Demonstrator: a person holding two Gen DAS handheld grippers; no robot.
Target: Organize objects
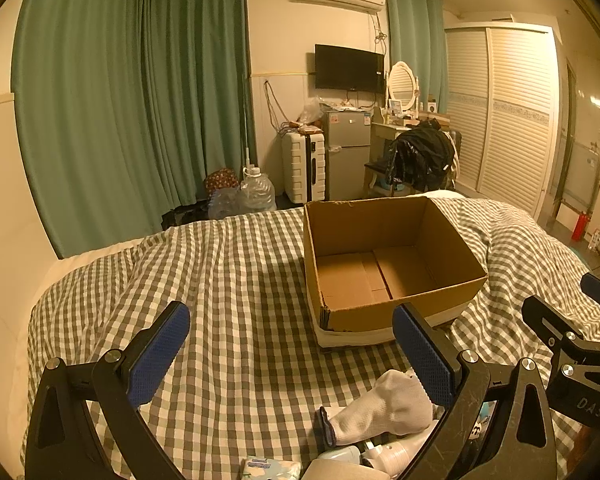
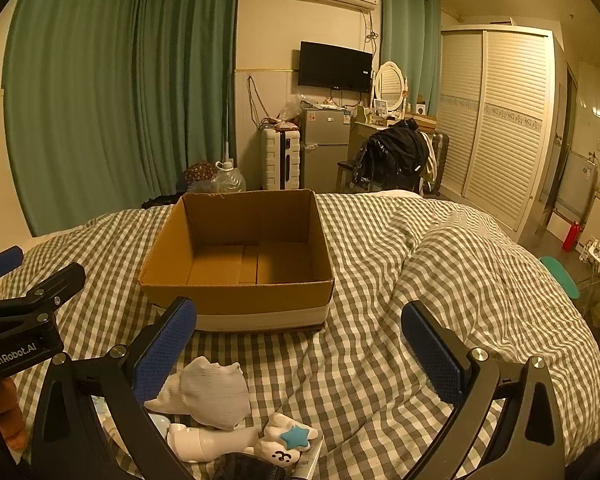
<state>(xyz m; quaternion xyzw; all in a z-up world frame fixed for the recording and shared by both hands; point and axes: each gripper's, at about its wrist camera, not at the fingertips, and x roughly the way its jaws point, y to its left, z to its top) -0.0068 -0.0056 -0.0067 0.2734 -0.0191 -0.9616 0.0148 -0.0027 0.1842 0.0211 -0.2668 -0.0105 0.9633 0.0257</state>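
An open, empty cardboard box (image 1: pixel 400 316) (image 2: pixel 236 298) stands on the checked bedspread (image 1: pixel 240 280) (image 2: pixel 380 280). A white sock (image 1: pixel 384 408) (image 2: pixel 216 394) lies in front of it among small items: a white bottle (image 2: pixel 208 442), a white cloud toy with a blue star (image 2: pixel 288 440) and a tissue pack (image 1: pixel 272 470). My left gripper (image 1: pixel 292 354) is open and empty above the bed, left of the sock. My right gripper (image 2: pixel 300 348) is open and empty, with the sock by its left finger. Each gripper shows at the edge of the other's view.
The bed fills the foreground. Beyond its far edge are green curtains (image 1: pixel 132 100), a white suitcase (image 1: pixel 303 168), a small fridge (image 1: pixel 346 152), a chair with dark clothes (image 1: pixel 420 156), water jugs (image 1: pixel 256 190) and a louvred wardrobe (image 1: pixel 504 112).
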